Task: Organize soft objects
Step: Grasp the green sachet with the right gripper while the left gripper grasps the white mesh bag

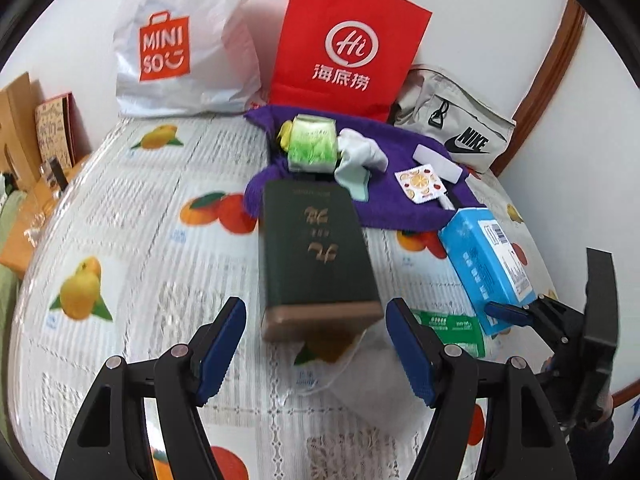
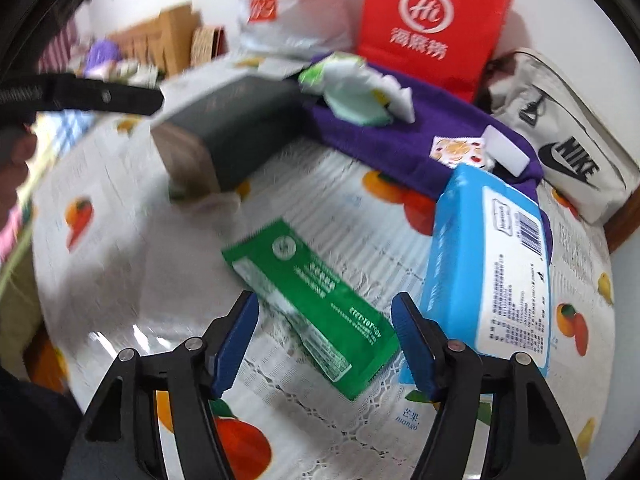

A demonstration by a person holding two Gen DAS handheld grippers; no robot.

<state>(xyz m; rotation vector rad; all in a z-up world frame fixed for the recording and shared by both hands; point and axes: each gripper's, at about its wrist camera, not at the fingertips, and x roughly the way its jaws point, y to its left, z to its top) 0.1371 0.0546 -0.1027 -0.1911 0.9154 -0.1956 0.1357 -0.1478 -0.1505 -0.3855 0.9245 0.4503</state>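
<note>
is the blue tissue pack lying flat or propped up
Propped up. The blue tissue pack stands on a long edge, its barcode panel showing; its far end reaches the purple towel, touching or not cannot tell.

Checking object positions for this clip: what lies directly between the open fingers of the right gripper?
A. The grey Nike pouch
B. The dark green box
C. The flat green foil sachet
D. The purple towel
C: in the right wrist view the flat green foil sachet lies on the fruit-print tablecloth, its near end between the open right gripper fingers.
</note>
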